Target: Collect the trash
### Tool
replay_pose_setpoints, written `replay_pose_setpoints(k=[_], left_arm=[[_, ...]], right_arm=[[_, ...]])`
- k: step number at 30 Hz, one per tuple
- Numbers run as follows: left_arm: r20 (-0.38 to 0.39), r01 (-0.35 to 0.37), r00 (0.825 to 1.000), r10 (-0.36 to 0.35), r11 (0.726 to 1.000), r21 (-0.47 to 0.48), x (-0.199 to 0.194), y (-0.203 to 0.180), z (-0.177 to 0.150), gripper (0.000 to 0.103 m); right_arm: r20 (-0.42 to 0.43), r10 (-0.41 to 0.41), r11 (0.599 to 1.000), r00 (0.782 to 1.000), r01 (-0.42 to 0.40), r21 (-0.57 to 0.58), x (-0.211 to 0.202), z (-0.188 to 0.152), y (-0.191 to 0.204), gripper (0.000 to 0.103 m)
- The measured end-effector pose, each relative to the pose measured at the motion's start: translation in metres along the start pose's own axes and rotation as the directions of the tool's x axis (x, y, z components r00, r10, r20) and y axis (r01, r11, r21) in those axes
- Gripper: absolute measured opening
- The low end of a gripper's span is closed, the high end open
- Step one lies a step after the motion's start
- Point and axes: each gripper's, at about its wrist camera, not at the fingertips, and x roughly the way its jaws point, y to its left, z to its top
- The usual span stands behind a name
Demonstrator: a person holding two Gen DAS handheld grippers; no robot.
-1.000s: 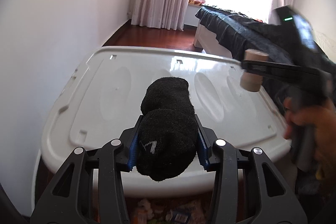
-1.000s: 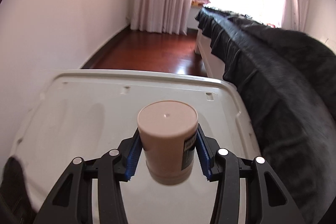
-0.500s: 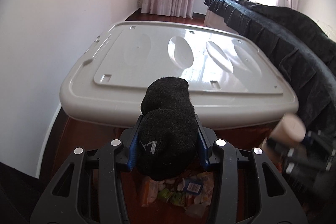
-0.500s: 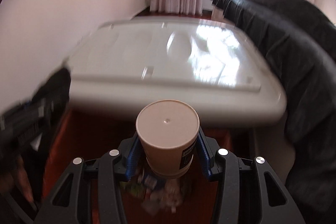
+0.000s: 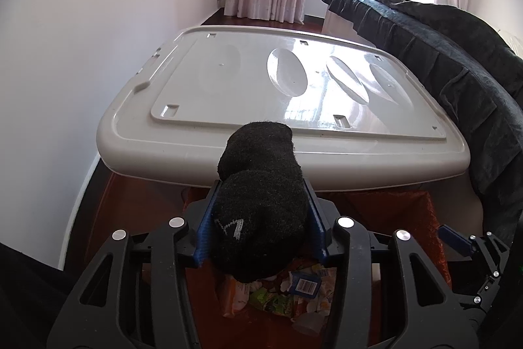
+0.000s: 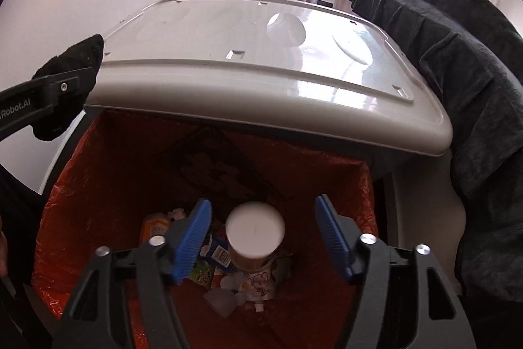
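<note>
- The right gripper [image 6: 263, 239] stands spread; its jaws have just been opening, and the beige cup [image 6: 255, 236] sits between the blue pads [image 6: 193, 237] with clear gaps either side, so it looks released and falling, though blur makes that a judgement.
- Below that claw lies the bin lined with an orange bag [image 6: 98, 165], wrappers and scraps at its bottom.
- The left gripper [image 5: 260, 218] pinches a rolled black sock [image 5: 261, 205]; its jaws have just been easing apart, yet the pads appear to press the fabric.
- Under its fingertips only the bin's near part shows, with litter [image 5: 294, 287] beneath the sock.
- Ahead of both claws sits the grey storage-box lid [image 5: 261, 87], then a dark blanket [image 5: 474, 77] to the right.
- To drop well, the left claw should centre over the bag opening before spreading fully, keeping clear of the lid edge.
</note>
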Motion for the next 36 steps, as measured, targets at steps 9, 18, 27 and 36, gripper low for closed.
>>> replay_pose_setpoints(k=[9,18,27,36], left_arm=[[0.073,-0.037,0.997,0.037,0.999,-0.011,-0.016,-0.003,0.011,0.080],[0.071,-0.041,0.997,0.039,0.999,0.022,-0.019,-0.014,0.022,0.082],[0.094,-0.067,0.993,0.069,0.998,-0.021,-0.024,-0.008,0.049,0.082],[0.113,-0.092,0.989,0.097,0.994,-0.054,-0.030,-0.003,0.066,0.082]], right_arm=[[0.146,-0.004,0.999,0.989,-0.003,0.046,-0.028,0.013,-0.011,0.089],[0.231,-0.047,0.998,0.972,0.034,0.060,-0.048,0.050,-0.018,0.091],[0.269,-0.083,0.989,0.959,0.047,0.137,-0.053,0.074,-0.033,0.095],[0.272,-0.079,0.990,0.959,0.044,0.131,-0.052,0.080,-0.034,0.096]])
